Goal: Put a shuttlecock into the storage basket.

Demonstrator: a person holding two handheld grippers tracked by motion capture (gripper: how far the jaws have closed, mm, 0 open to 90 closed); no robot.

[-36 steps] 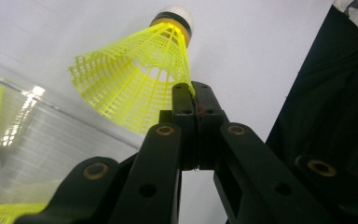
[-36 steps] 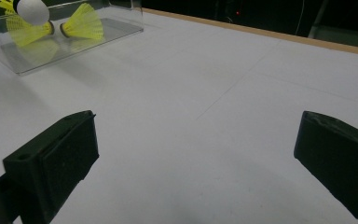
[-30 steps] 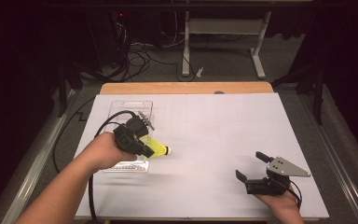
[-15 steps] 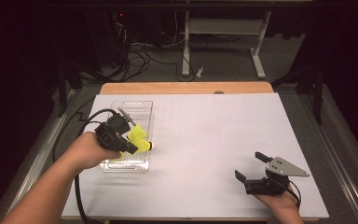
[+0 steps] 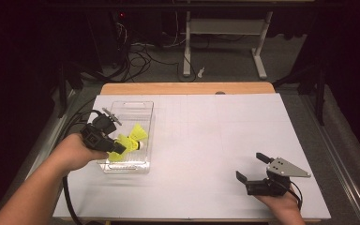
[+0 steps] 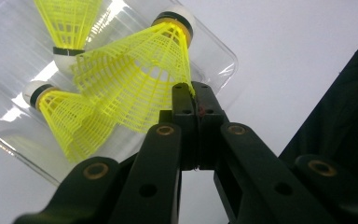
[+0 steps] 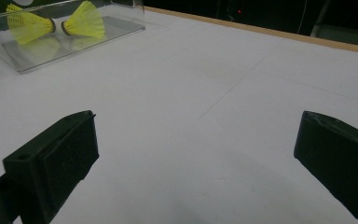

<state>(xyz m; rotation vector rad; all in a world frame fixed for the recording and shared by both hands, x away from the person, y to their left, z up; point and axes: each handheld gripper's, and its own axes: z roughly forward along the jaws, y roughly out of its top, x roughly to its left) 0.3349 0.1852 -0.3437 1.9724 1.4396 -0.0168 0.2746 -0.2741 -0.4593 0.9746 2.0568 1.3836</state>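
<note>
White table [image 5: 206, 140]: one clear tray [image 5: 143, 107] far left, three yellow shuttlecocks. Left gripper [image 5: 117, 147] pinches one shuttlecock [image 6: 140, 74] over tray, moved leftward since earlier; right gripper [image 5: 255, 168] spread.

No legible text, label or number anywhere (shuttlecocks, clear box and table alike)

Black tongs [image 5: 122, 148] with brass-ringed pivots, trailing black cable [image 5: 66, 194]
</note>
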